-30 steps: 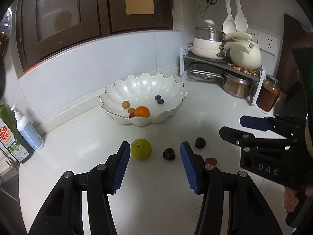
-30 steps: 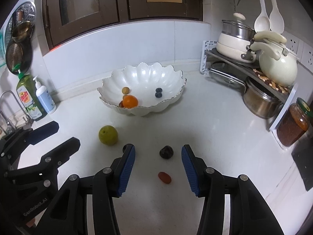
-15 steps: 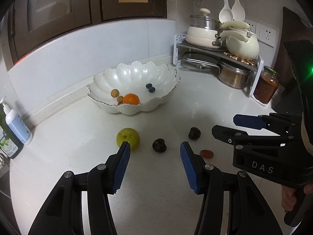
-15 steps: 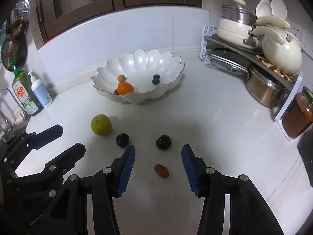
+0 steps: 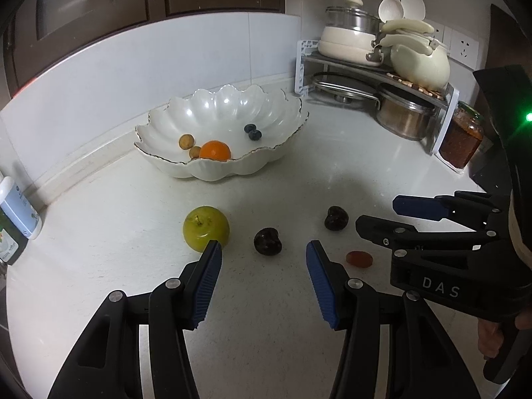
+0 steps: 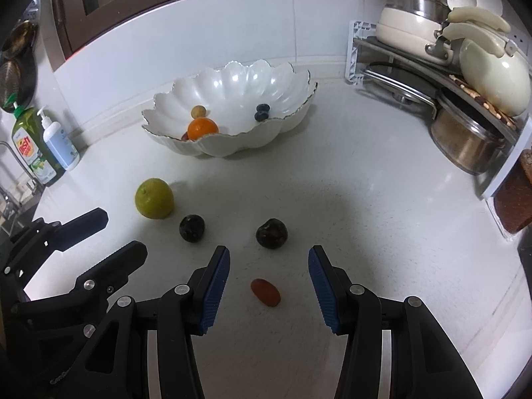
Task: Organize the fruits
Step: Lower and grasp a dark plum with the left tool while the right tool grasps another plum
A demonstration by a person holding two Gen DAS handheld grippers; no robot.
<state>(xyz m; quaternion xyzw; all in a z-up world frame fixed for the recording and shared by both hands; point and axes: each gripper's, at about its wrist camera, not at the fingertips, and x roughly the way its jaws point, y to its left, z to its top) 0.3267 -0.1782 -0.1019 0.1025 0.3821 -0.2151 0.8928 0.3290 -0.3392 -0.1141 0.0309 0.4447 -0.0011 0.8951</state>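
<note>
On the white counter lie a green apple [image 5: 206, 228] [image 6: 154, 198], two dark plums [image 5: 267, 240] [image 5: 336, 218] [image 6: 192, 228] [image 6: 271, 233] and a small red fruit [image 5: 359, 259] [image 6: 265, 292]. Behind them stands a white scalloped bowl [image 5: 212, 169] [image 6: 232, 143] holding an orange [image 5: 215, 150], two small brown fruits and two blueberries [image 5: 252, 132]. My left gripper [image 5: 264, 249] is open just short of the nearer plum, its left finger in front of the apple. My right gripper [image 6: 268, 256] is open over the red fruit, nothing gripped.
A pot rack [image 5: 382, 76] with pans and a cream kettle [image 6: 492, 76] fills the back right corner. A jar [image 5: 460, 143] stands beside it. Soap bottles [image 6: 40, 143] stand at the left by the sink. A tiled wall runs behind the bowl.
Both grippers have sunk and come nearer the counter. The loose fruits look larger and sit closer to the fingertips. Jaw openings are unchanged.
</note>
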